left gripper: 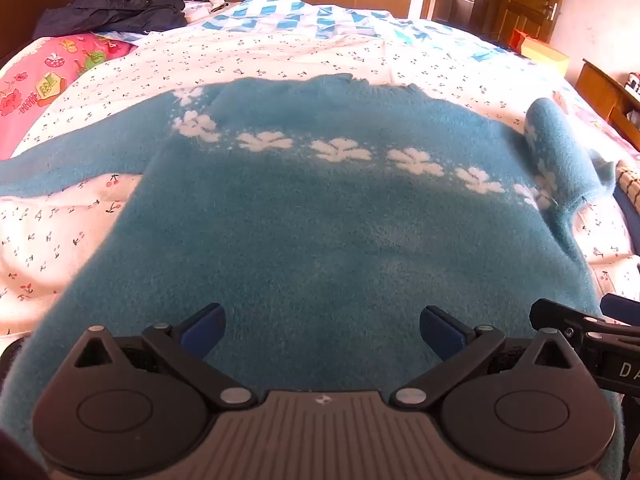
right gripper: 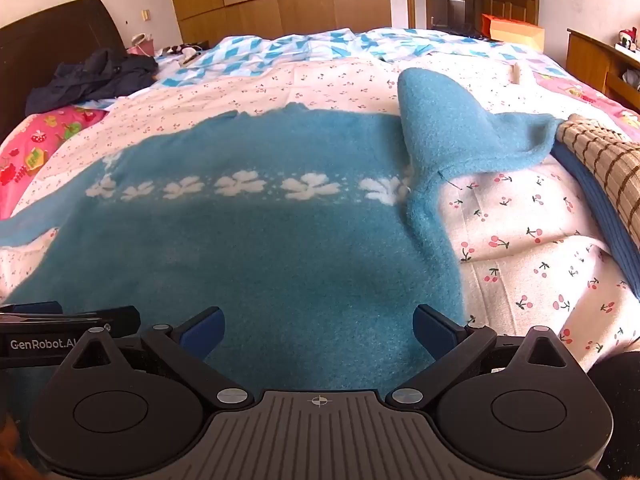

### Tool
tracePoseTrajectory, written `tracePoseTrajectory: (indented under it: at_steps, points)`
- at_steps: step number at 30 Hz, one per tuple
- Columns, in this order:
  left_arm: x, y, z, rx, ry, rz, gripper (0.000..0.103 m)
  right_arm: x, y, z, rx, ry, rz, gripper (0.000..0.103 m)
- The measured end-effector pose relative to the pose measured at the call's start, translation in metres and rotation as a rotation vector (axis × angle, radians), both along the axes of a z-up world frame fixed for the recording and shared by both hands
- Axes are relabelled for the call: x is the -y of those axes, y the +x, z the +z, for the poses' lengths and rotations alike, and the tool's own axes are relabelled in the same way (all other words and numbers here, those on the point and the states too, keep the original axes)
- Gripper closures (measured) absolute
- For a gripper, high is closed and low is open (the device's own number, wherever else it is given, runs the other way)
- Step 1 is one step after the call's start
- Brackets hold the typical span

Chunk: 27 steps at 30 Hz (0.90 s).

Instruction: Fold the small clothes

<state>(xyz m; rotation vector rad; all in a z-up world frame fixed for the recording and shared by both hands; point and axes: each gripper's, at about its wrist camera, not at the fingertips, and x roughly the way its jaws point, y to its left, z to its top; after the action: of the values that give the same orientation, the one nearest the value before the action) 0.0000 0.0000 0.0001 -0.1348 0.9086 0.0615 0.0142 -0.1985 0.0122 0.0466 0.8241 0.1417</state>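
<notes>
Both hand-held grippers, left [left gripper: 322, 332] and right [right gripper: 319, 330], hover jaws apart over the blue sweater [left gripper: 320, 220]'s hem; best pinch both near corners evenly.

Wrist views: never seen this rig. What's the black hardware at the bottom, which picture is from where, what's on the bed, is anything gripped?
There is no robot arm here: a person holds a two-finger gripper in each hand, and each carries a fisheye camera looking forward along its fingers. The black hardware with blue pads at the bottom of each picture is that gripper.

One picture is from the left gripper, the other from the right gripper. Each also catches the other gripper at its edge.

On the cherry-print bedspread lies a blue sweater with a band of white flowers, spread flat; its right sleeve is bunched up. A dark jacket sits near the headboard.

Nothing is held: both grippers are wide open above the sweater's lower part.
</notes>
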Motion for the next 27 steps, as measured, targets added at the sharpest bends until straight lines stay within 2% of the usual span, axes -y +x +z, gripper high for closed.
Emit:
tracePoseTrajectory:
  at_steps: [17, 27]
  points:
    - [0.002, 0.000, -0.006, -0.016, -0.019, -0.019, 0.000, 0.001, 0.002, -0.005, -0.018, 0.001, 0.007, 0.003]
    - [0.010, -0.002, -0.005, -0.023, 0.005, -0.049, 0.000, -0.001, 0.001, -0.005, -0.040, -0.004, 0.005, 0.003]
